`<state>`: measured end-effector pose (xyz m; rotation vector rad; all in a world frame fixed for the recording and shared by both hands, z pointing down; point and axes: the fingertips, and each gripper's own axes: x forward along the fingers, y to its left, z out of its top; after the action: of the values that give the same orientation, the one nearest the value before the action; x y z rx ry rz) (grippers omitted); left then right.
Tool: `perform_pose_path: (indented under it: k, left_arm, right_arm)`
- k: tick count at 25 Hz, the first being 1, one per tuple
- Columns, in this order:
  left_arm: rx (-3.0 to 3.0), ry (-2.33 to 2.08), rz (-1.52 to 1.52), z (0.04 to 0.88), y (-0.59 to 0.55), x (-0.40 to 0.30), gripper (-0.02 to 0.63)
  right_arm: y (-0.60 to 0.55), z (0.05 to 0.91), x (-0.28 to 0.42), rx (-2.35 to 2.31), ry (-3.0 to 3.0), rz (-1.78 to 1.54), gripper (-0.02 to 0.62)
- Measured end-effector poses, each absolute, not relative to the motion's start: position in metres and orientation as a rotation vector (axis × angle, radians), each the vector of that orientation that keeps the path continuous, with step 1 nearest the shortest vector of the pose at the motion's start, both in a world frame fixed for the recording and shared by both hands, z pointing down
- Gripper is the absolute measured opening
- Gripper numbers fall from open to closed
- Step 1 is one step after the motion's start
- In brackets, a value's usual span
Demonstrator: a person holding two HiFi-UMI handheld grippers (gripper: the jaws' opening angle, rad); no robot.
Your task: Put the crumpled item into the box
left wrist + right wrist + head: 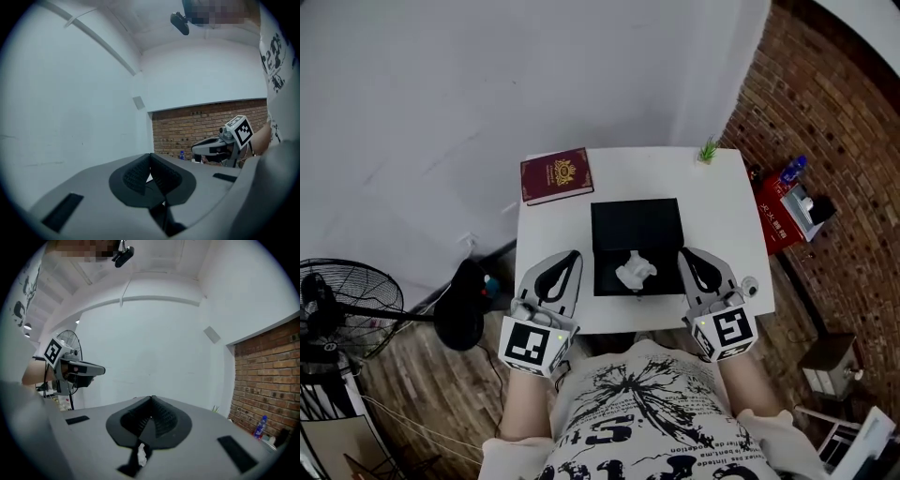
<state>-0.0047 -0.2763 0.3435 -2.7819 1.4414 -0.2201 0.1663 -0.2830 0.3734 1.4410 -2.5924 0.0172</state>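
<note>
The crumpled white item lies inside the open black box in the middle of the white table. My left gripper rests on the table just left of the box, jaws shut with nothing between them; its pads meet at the tip. My right gripper rests just right of the box, also shut and holding nothing, its pads pressed together. Each gripper shows in the other's view: the right gripper and the left gripper. A scrap of white shows through the slot under the right jaws.
A dark red book lies at the table's far left corner and a small green plant at its far right corner. A black fan stands on the floor to the left. A red box sits by the brick wall.
</note>
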Motion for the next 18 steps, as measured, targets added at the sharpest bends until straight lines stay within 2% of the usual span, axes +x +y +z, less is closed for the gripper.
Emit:
perform_pose_path:
  k: [12, 18]
  left_arm:
    - [-2.775, 1.424, -0.28, 0.346, -0.273, -0.015, 0.014]
    - [-2.798, 1.386, -0.193, 0.343, -0.275, -0.006, 0.014]
  right_arm:
    - [-0.271, 0.368, 0.154, 1.481, -2.584, -0.001, 0.014]
    - [-0.272, 0.371, 0.156, 1.49, -2.57, 0.018, 0.012]
